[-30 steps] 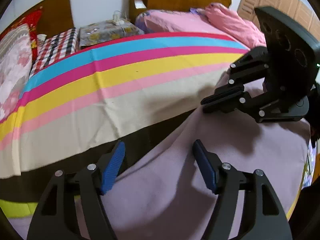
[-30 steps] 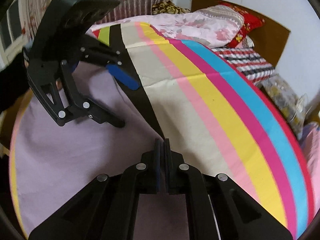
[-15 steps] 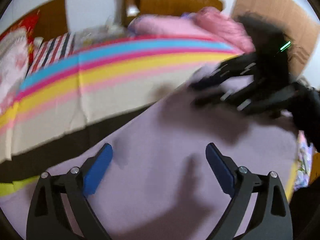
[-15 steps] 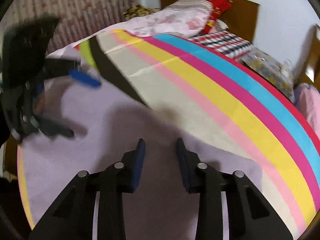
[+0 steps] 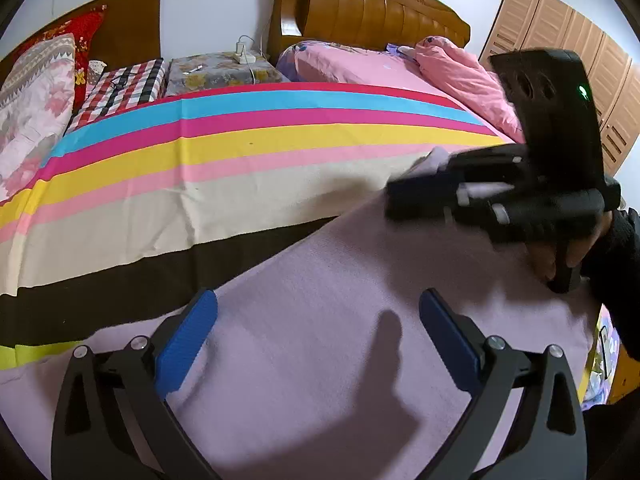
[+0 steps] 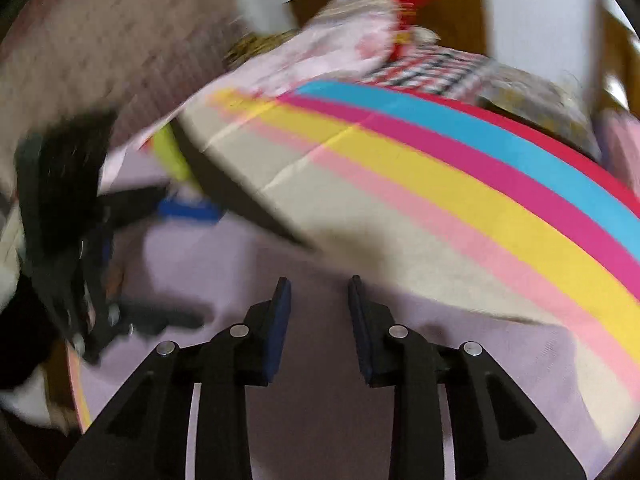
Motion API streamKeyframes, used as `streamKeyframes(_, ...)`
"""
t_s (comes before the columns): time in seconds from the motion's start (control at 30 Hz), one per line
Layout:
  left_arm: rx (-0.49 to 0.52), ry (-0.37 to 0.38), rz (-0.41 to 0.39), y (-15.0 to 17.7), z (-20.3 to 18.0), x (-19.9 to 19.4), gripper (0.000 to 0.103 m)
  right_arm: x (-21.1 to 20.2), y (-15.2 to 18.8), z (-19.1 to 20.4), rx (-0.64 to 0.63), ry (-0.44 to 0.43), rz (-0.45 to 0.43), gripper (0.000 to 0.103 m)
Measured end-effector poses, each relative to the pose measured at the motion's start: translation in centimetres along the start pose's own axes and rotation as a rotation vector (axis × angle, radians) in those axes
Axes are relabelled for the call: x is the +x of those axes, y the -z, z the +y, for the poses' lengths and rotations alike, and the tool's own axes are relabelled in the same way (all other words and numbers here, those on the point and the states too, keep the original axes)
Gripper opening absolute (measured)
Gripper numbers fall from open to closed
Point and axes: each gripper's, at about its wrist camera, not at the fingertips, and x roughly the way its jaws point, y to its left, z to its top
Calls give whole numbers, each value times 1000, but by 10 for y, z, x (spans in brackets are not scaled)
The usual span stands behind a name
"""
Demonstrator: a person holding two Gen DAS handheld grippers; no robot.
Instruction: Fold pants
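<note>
The lilac pants point(image 5: 340, 320) lie flat on the striped bed sheet point(image 5: 240, 152), filling the near part of both views; they also show in the right wrist view point(image 6: 320, 420). My left gripper point(image 5: 316, 320) is wide open and empty just above the cloth. My right gripper point(image 6: 318, 296) is open and empty above the pants near their far edge; it also shows blurred at the right of the left wrist view point(image 5: 416, 196). The left gripper appears blurred at the left of the right wrist view point(image 6: 188, 208).
The rainbow-striped sheet point(image 6: 480, 200) covers the bed beyond the pants. Pillows point(image 5: 32, 92) and a checked cloth point(image 5: 120, 84) lie at the far left. A bedside table point(image 5: 224, 70) and a second bed with pink bedding point(image 5: 380, 68) stand behind.
My right gripper has opened and let go of the pants, then swung away. My left gripper has opened wider and moved over the flat cloth.
</note>
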Motion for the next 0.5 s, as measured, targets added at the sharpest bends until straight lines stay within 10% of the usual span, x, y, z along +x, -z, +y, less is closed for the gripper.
streamKeyframes(0.13, -9, -168, -48, 5, -7, -24, 101, -35, 19, 17, 5, 7, -7, 37)
streamKeyframes(0.27, -54, -218, -102, 24, -14, -64, 101, -77, 59, 47, -102, 52, -25, 79)
streamKeyframes(0.5, -161, -270, 11, 106, -11, -93, 101, -91, 134, 59, -132, 153, 74, 79)
